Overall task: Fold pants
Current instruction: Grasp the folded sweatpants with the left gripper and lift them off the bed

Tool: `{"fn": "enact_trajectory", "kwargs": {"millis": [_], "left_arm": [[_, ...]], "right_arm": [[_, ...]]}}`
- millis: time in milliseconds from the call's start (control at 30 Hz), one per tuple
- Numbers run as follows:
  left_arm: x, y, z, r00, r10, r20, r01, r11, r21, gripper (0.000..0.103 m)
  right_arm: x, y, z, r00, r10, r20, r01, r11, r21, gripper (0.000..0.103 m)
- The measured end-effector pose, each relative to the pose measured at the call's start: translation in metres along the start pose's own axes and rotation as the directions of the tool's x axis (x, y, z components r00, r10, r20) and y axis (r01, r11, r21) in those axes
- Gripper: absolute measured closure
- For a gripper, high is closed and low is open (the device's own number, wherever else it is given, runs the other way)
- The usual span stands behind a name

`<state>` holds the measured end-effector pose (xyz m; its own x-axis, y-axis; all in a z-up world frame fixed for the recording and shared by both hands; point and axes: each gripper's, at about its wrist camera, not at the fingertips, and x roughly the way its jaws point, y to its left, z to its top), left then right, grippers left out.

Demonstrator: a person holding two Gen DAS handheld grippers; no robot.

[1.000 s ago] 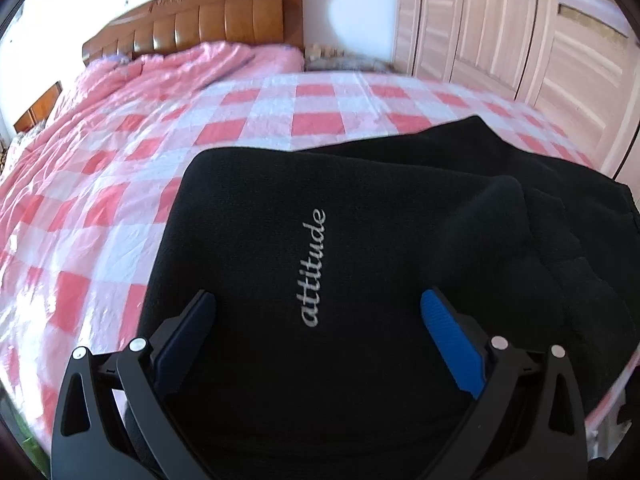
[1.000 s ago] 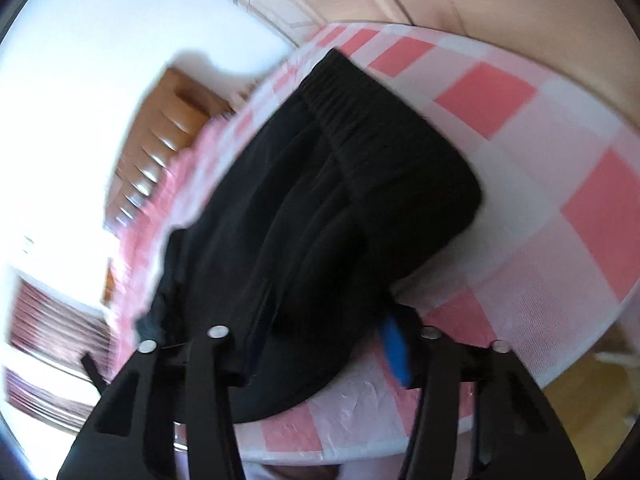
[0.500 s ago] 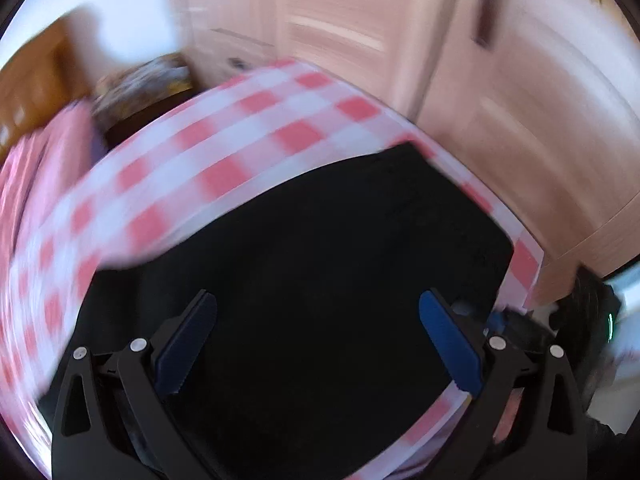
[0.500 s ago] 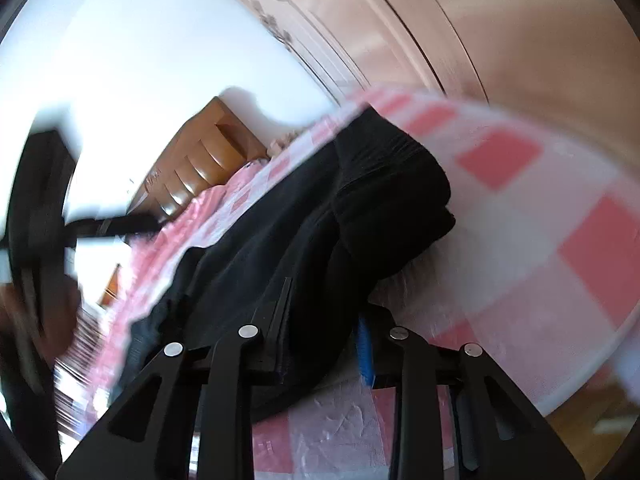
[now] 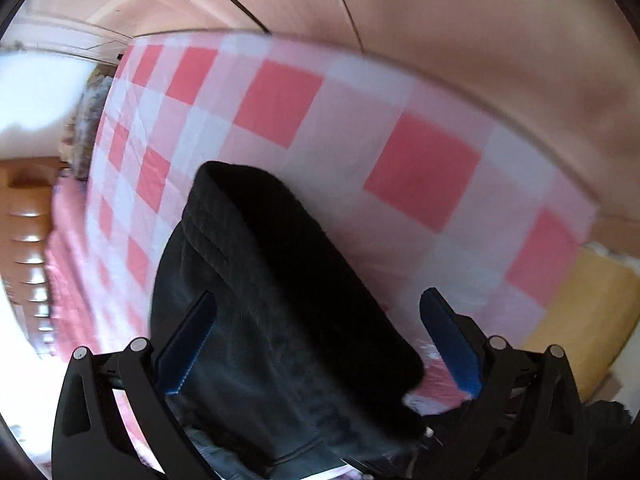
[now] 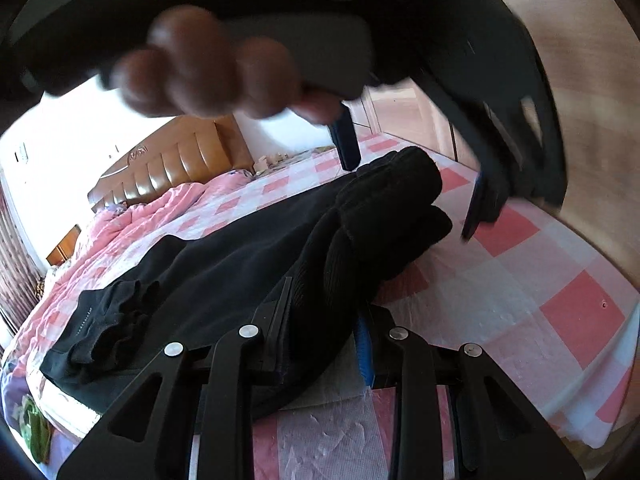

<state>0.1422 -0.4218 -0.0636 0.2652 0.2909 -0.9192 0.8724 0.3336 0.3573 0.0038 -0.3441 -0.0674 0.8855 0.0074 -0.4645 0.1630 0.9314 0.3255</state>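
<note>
Left wrist view has swung from the logo to the pants (image 5: 280, 300) at 6 o'clock; left gripper (image 5: 316, 340) wide, right gripper (image 6: 324, 328) clamps fabric.

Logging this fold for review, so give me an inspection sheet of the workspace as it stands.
Surface: red-checked sheet.
Job's things: black pants, bunched, near the sheet's edge.
Clutter: pink quilt by the headboard; green item at the lower left, unclear.
Grippers: left gripper open, straddling the pants; right gripper shut on pants.
Cables: nothing seen.
Surroundings: wooden wardrobe.
</note>
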Motion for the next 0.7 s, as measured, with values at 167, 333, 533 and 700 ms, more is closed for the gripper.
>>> {"fn": "enact_trajectory", "kwargs": {"millis": [167, 333, 533, 700], "left_arm": [[0.027, -0.007, 0.0, 0.985, 0.137, -0.101, -0.129, 0.988, 0.082, 0.004], [0.026, 0.002, -0.009, 0.993, 0.095, -0.072, -0.091, 0.994, 0.059, 0.064], [-0.014, 0.045, -0.047, 0.992, -0.044, 0.117, 0.052, 0.996, -0.07, 0.077], [-0.064, 0.101, -0.113, 0.94, -0.132, 0.315, 0.199, 0.962, -0.189, 0.078]], "right_arm": [[-0.005, 0.003, -0.002, 1.0, -0.009, -0.001, 0.009, 1.0, -0.009, 0.074], [-0.009, -0.001, 0.0, 1.0, 0.005, -0.014, -0.004, 1.0, 0.02, 0.066], [-0.019, 0.003, -0.01, 0.997, 0.061, -0.052, -0.059, 0.998, 0.034, 0.004], [0.004, 0.059, -0.022, 0.97, 0.168, -0.177, -0.175, 0.984, -0.025, 0.004]]}}
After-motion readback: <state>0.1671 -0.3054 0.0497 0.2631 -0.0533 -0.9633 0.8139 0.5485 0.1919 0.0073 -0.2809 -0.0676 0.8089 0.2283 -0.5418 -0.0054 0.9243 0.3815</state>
